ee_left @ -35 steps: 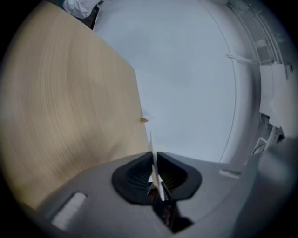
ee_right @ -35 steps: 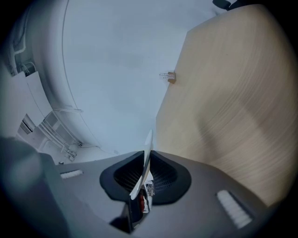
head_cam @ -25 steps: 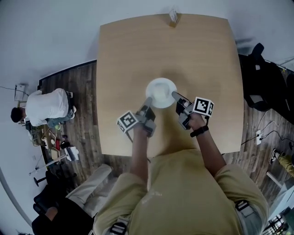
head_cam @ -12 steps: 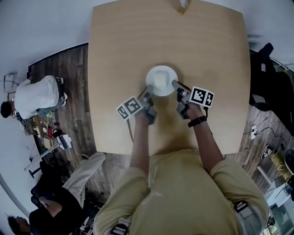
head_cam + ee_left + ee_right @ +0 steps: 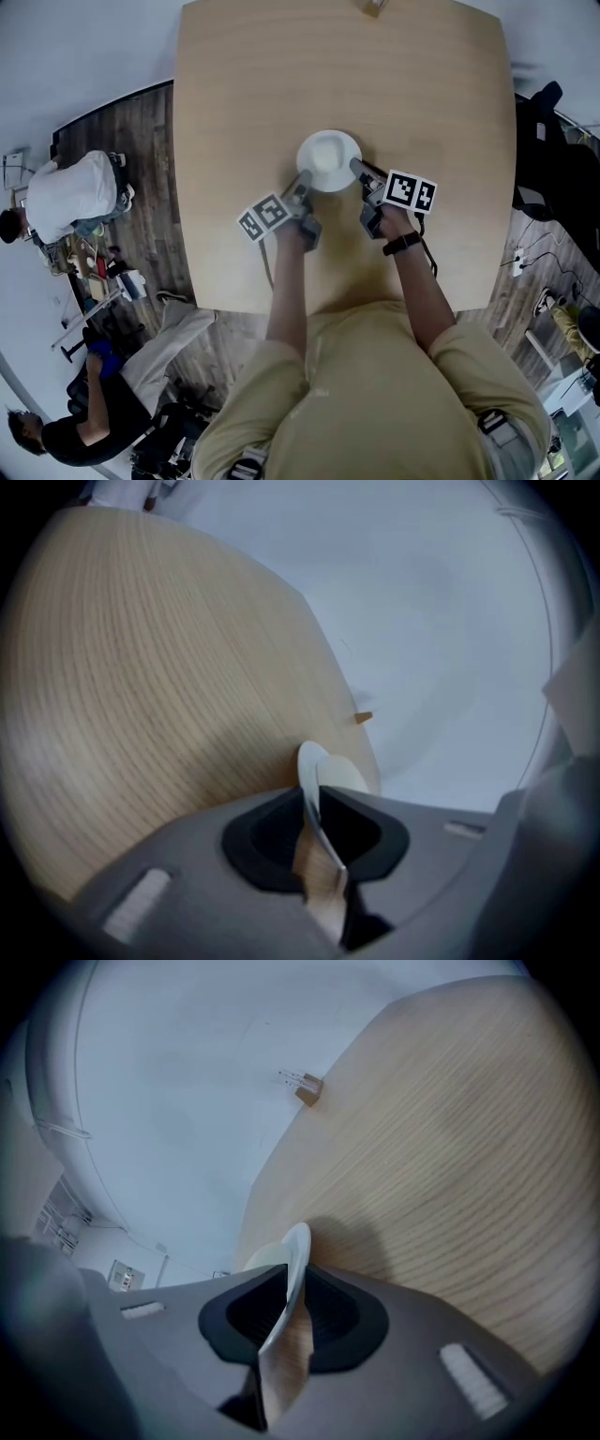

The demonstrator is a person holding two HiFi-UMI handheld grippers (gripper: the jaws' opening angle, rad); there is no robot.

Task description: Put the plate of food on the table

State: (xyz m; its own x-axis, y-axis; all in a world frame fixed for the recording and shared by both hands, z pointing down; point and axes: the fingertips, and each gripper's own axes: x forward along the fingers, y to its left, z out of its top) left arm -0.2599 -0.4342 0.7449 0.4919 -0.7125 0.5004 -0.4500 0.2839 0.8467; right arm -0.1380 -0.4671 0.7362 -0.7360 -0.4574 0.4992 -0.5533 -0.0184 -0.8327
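Note:
A white plate (image 5: 330, 159) lies on the light wooden table (image 5: 234, 103), a little past its middle; what it holds shows only as a pale patch. My left gripper (image 5: 302, 181) is at its near-left rim and my right gripper (image 5: 357, 168) at its near-right rim. In the left gripper view the thin rim (image 5: 313, 761) stands between the dark pads of the left gripper (image 5: 317, 808) with a slit of wood beside it. The right gripper view shows the same: rim (image 5: 294, 1247) inside the right gripper (image 5: 286, 1299). Both pairs of jaws have just been opening and no longer pinch the rim.
A small wooden holder (image 5: 373, 7) stands at the table's far edge. A black bag (image 5: 553, 150) and cables lie on the floor to the right. At the left are a person in a white shirt (image 5: 77, 192) and another one lower down (image 5: 80, 427).
The plate and both grippers have shifted slightly away from my body and settled on the table. The people at the left have moved about.

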